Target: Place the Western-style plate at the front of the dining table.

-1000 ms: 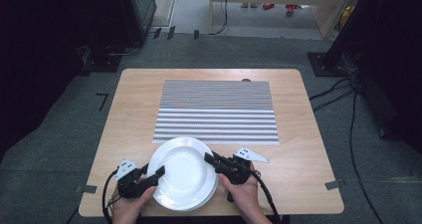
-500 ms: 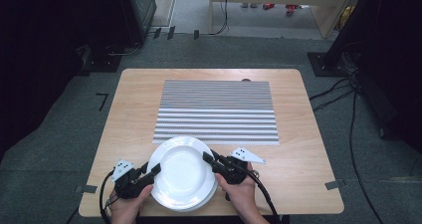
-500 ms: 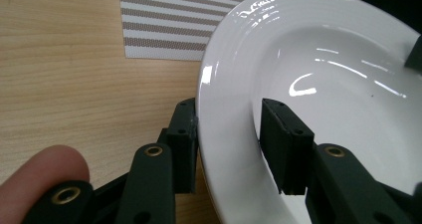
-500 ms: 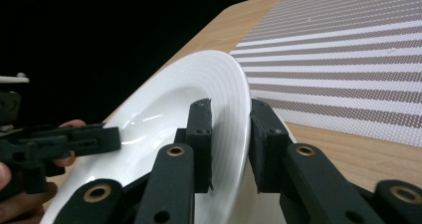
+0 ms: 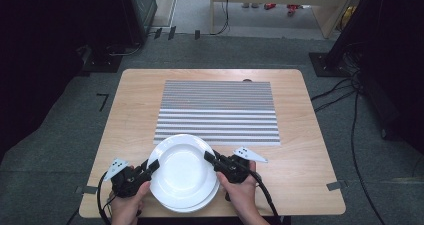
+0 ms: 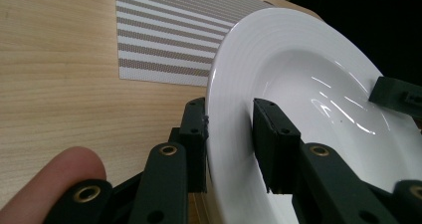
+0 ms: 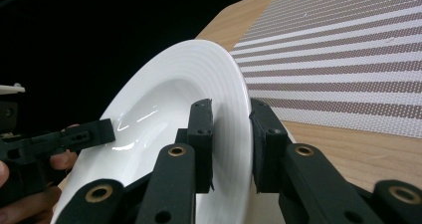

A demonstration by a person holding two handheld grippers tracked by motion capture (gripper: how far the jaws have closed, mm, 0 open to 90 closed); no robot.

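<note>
Holding a white deep plate [image 5: 183,167] by two opposite points of its rim, we see the main risk as a slip: the glazed rim is smooth and each tool bites only a narrow strip of it. If either hand rolls or the two hands drift apart, we judge the plate could pivot between the pinch points and drop. There is a second white plate [image 5: 200,204] beneath it near the front edge of the worktop [image 5: 135,105], its rim peeking out at the lower right, so a fall would likely mean plate on plate, a chip or a crack. Uneven lifting could also drag the upper plate across the lower one.

The left tool [image 6: 230,134] is closed down to the thickness of the rim, one jaw outside and under the lip, the other inside on the ringed band. We cannot tell how hard it presses. The right tool [image 7: 232,134] does the same on the opposite side, its jaws narrowed onto the rim with the plate's edge running up between them. In each gripper view the other tool's jaw shows at the far rim.

From the high view the plate sits between the two hands, its far edge overlapping the near edge of the striped placemat [image 5: 218,110], which lies bare at the worktop's middle.
</note>
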